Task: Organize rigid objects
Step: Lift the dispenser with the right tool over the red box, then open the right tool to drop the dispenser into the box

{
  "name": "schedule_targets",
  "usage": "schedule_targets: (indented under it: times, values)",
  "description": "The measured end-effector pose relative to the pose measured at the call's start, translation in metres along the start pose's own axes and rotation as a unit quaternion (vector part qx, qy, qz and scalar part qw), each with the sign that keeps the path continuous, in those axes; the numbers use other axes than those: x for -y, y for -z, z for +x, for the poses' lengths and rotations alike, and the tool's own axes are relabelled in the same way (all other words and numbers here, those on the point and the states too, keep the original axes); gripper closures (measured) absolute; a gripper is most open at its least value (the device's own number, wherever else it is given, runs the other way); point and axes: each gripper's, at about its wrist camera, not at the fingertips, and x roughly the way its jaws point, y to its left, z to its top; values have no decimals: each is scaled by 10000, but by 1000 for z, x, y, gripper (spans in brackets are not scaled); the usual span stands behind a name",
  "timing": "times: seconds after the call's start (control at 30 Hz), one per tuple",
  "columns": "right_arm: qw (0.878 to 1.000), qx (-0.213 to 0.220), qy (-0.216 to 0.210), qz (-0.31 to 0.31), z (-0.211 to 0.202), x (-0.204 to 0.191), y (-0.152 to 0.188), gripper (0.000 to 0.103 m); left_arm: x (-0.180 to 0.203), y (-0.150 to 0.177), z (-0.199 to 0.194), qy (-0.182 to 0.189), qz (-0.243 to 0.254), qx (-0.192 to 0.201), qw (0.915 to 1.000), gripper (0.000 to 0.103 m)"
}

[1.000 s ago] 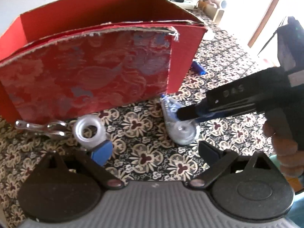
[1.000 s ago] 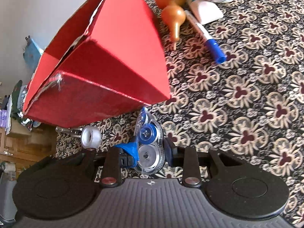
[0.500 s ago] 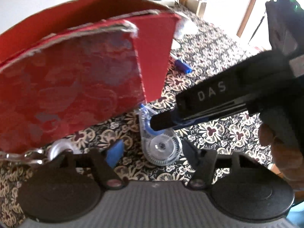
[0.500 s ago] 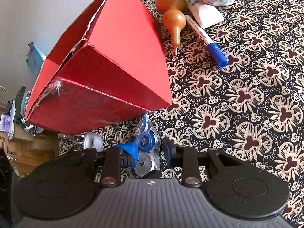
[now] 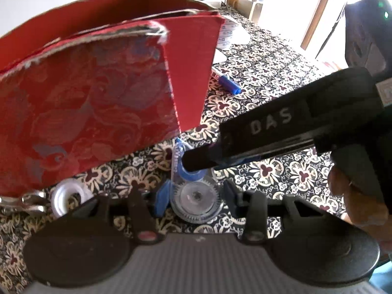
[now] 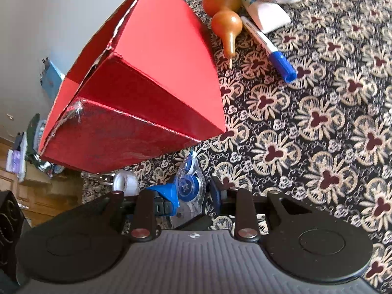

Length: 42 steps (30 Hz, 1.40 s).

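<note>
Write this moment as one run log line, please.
right tool: around correction tape, grip unclear | left tool: open, near it | red box: behind

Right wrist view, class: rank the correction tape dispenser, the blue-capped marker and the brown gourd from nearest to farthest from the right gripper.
1. Correction tape dispenser: between the fingers of the right gripper, in front of the red box.
2. Blue-capped marker: farther out, to the right, on the patterned tablecloth.
3. Brown gourd: farthest, beside the box's far end.

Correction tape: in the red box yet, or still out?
Out. The correction tape lies on the patterned cloth beside the red box, between the right tongs.
</note>
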Motion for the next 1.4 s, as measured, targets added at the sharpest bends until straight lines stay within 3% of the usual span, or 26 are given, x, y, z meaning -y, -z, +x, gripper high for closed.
schedule_targets:
  times: [0.2, 0.33, 0.6, 0.83, 0.97, 1.13, 1.4]
  values:
    - [9989, -231, -258, 319, 3, -2, 5, 92, -17, 4, -16, 312, -201, 55, 9993, 59]
    - [9993, -176, -340, -22, -6, -22, 11, 93, -24, 10, -37, 446, -69, 110, 9989, 59]
    - [9956, 531, -548, -548, -37, -80, 15, 94, -45, 2, -100, 614, 281, 696, 9953, 59]
    - [9848, 1143, -791, -1045, -43, -130, -15, 95, -64, -33, -150, 528, 666, 1408, 9864, 59]
    - [9763, 1330, -693, -1558, -31, -159, -44, 96, -85, -60, -161, 376, 730, 1679, 9824, 59]
    - [9791, 1100, -612, -1596, -4, -166, -83, 96, -121, -103, -136, 310, 472, 1511, 9869, 58]
    - [9865, 231, -263, -1603, 61, -156, -125, 99, -159, -126, -78, -147, 326, 870, 9956, 56]
